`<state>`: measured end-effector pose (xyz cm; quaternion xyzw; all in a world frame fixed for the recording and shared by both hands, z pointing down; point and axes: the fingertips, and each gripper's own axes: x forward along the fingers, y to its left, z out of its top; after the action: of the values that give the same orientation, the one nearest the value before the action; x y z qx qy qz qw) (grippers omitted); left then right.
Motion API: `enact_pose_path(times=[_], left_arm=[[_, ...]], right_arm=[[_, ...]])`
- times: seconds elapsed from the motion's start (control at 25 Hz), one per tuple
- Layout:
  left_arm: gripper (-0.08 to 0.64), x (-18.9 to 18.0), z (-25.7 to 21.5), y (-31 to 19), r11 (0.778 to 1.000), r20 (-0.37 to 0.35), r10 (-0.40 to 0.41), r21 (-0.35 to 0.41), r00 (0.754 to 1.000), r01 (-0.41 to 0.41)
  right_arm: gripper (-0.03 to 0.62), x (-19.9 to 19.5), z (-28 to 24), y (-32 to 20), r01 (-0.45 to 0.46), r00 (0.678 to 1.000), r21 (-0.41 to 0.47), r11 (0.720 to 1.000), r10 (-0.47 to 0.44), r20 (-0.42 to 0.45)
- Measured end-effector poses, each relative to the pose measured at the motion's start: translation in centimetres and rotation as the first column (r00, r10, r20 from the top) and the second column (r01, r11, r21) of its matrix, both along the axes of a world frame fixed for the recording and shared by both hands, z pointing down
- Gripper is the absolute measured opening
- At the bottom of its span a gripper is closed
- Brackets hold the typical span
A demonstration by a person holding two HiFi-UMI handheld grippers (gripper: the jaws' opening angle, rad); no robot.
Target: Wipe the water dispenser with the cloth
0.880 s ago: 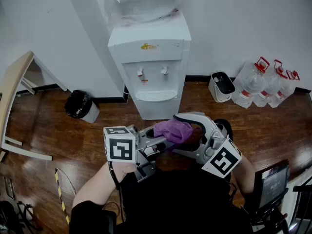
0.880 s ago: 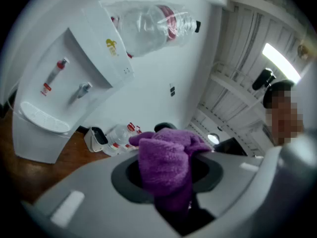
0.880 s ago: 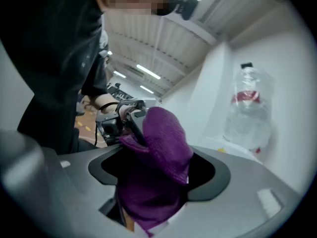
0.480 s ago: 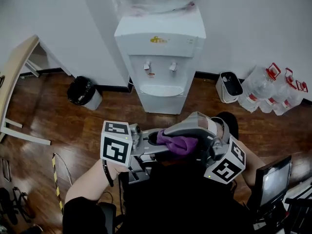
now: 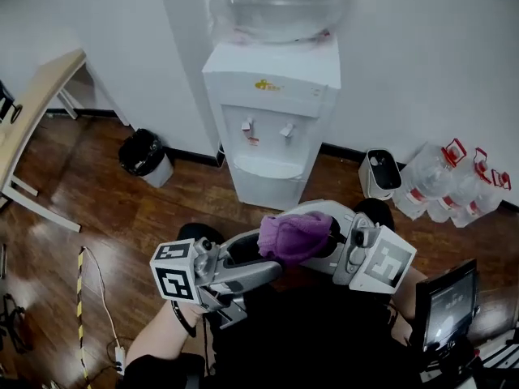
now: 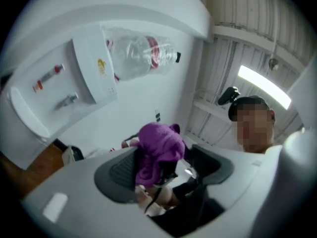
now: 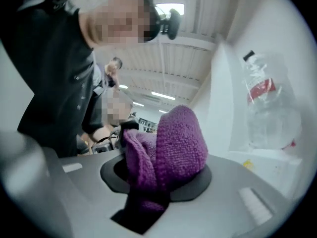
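Observation:
The white water dispenser [image 5: 272, 112] stands against the wall ahead, with a clear bottle [image 5: 280, 2] on top. A purple cloth [image 5: 293, 235] is bunched up in front of my body. My right gripper [image 5: 280, 237] reaches in from the right and is shut on the cloth. In the right gripper view the cloth [image 7: 173, 143] bulges up between the two pads of that gripper [image 7: 158, 182]. My left gripper [image 5: 263, 259] points at the cloth from the lower left, its jaws spread wide. In the left gripper view the cloth [image 6: 158, 143] hangs in the gap of this gripper [image 6: 166, 167]; its pads do not press on it.
A black bin [image 5: 143, 154] sits left of the dispenser, a small white bin [image 5: 379, 173] to its right. Several large water jugs [image 5: 454, 186] stand at the far right. A wooden table [image 5: 36, 112] is at the left, a monitor [image 5: 446, 302] at the lower right.
The left gripper has slid down and to the left, away from the cloth. The cloth stays in the right gripper. The dispenser now looks nearer and further right in the head view.

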<state>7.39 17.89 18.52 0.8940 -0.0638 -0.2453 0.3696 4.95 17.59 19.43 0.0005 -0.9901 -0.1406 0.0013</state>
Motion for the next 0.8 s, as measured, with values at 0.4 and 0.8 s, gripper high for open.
enact_pose_path(times=[0.4,0.8], left_arm=[[0.194,-6.5,1.2,0.4,0.534,0.311,-0.845,0.536,0.435,0.654],[0.140,-1.8,2.8,-4.4,0.487,0.400,-0.868,0.572,0.294,0.660]], right_arm=[[0.146,1.7,-6.7,-15.2,-0.274,0.959,-0.097,0.957,0.280,0.047],[0.149,1.9,-8.3,-21.9,-0.249,0.964,-0.008,0.969,0.247,-0.096]])
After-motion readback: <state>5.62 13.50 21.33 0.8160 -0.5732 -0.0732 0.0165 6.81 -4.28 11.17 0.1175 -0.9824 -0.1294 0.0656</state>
